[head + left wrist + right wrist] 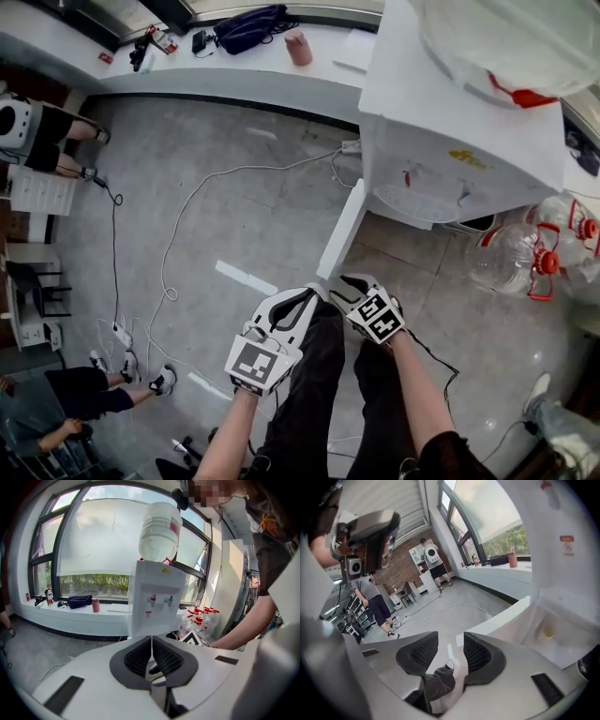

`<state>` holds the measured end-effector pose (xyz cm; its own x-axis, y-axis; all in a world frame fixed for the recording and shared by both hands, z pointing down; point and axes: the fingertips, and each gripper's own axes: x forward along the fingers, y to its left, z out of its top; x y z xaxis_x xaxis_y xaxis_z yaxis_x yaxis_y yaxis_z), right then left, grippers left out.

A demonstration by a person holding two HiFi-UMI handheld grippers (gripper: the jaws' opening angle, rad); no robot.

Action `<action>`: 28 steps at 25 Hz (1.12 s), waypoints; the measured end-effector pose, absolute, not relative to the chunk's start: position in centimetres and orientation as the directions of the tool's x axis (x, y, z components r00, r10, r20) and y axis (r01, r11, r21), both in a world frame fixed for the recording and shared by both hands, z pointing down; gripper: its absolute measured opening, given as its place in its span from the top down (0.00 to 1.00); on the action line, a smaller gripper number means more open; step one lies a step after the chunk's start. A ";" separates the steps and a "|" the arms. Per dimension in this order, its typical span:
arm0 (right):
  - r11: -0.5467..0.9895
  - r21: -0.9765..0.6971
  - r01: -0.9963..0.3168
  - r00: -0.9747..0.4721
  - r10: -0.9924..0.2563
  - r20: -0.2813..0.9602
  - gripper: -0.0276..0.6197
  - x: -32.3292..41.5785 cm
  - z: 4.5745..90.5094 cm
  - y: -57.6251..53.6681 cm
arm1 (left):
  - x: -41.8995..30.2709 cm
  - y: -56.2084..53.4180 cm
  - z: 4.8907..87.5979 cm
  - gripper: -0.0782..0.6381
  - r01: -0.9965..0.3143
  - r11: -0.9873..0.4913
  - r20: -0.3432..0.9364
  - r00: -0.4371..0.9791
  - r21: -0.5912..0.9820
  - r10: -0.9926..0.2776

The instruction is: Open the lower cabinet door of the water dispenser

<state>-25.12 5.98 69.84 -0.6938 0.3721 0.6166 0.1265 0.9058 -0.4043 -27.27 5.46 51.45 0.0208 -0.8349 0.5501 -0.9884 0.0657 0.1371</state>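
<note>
My left claw (313, 293) is shut and empty, my right claw (349, 282) parted and empty, both by the open cabinet door (342, 230) edge; only the right gripper view shows the compartment (555, 627).

The right tongs (451, 644) have their jaws apart, with nothing between them. Just beyond the right jaw, the white cabinet door (501, 616) stands swung open from the water dispenser (562, 564). A cable (446, 607) trails across the grey floor (478, 593). A person (377, 604) stands at far left.

The bottle (506, 37) is cut by the head view's top edge; the dispenser (441, 103) hides its cabinet there; its label (566, 539) is too small to read
</note>
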 end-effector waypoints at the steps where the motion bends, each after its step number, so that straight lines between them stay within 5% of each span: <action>1: 0.911 -0.398 0.109 -0.715 0.350 0.605 0.68 -24.8 68.2 5.2 | -27.1 5.3 50.7 0.86 -0.988 0.066 0.547 0.021 0.138 -0.837; 17: 0.946 -0.311 -0.097 -0.888 0.059 0.457 0.77 -11.6 38.1 -4.0 | -15.8 3.2 33.2 0.86 -0.994 -0.027 0.503 0.078 0.109 -0.861; 28: 0.920 -0.320 -0.225 -0.928 -0.102 0.358 0.78 -3.0 28.1 -5.6 | -9.1 4.6 25.7 0.86 -0.985 -0.137 0.505 0.171 0.104 -0.846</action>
